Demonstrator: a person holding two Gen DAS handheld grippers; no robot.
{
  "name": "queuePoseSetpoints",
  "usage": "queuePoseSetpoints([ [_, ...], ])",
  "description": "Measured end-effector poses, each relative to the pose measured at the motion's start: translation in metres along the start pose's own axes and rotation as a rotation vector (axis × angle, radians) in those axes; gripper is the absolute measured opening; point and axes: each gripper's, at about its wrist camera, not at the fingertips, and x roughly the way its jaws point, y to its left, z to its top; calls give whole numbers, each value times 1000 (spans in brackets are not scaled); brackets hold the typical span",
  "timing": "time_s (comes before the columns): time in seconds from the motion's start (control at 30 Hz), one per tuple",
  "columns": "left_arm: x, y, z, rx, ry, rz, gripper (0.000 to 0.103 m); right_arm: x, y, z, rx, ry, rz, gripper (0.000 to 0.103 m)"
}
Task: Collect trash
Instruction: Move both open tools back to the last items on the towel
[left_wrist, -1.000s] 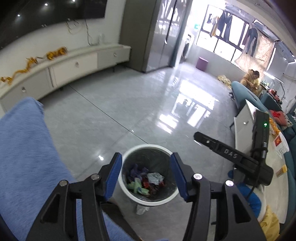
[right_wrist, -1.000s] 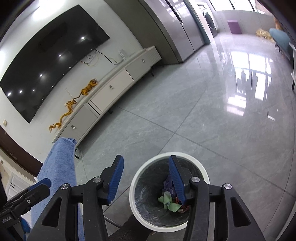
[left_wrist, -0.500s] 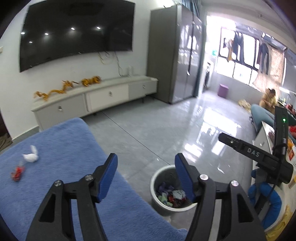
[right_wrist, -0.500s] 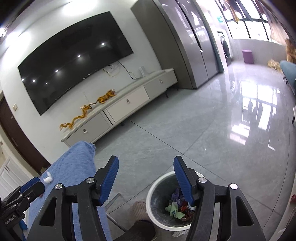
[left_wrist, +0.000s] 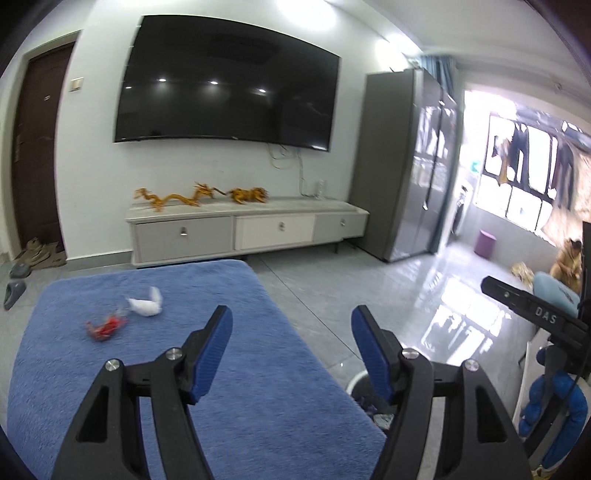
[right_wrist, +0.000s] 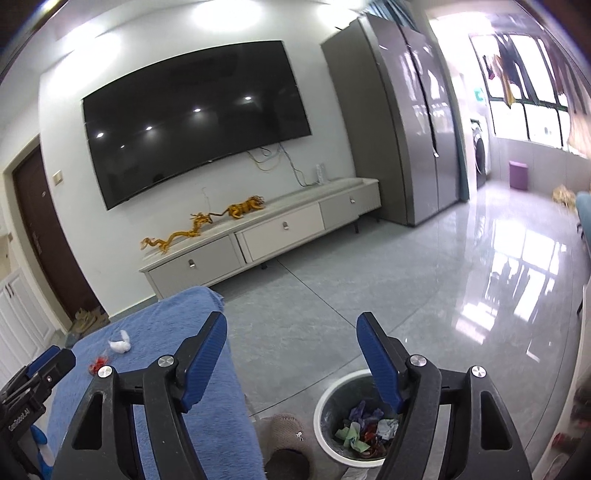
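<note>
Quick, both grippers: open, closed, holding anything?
Left gripper: open, empty, jaws just been opening.
Right gripper: open, empty, jaws just been opening.

Fluffy blue cloth (left_wrist: 229, 387) covers the table, the grey floor tiles (right_wrist: 369, 295) are glossy, the crumpled paper (left_wrist: 146, 305) matt.

Blurring at the red scrap (left_wrist: 107, 328) and white crumpled paper (left_wrist: 146, 305) on the blue cloth (left_wrist: 236, 398), leaving their make unreadable. Hiding most of the trash bin (left_wrist: 355, 386) behind the left gripper (left_wrist: 291, 350). Cutting off the slipper (right_wrist: 286, 448) at the bottom edge. Washing out the window (right_wrist: 532, 92).
</note>
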Motion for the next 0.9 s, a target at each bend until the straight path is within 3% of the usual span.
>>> queuePoseSetpoints([
  [0.43,-29,67,-9,-96,-52,46,65,-10,67,-2,-136,-19,23,76],
  [0.67,-12,96,-22,-117,-1,59,65,5,84,-3,-167,3,37,77],
  [0.9,22,153,-35,-126,61,146,65,46,114,-8,-209,70,90,77],
])
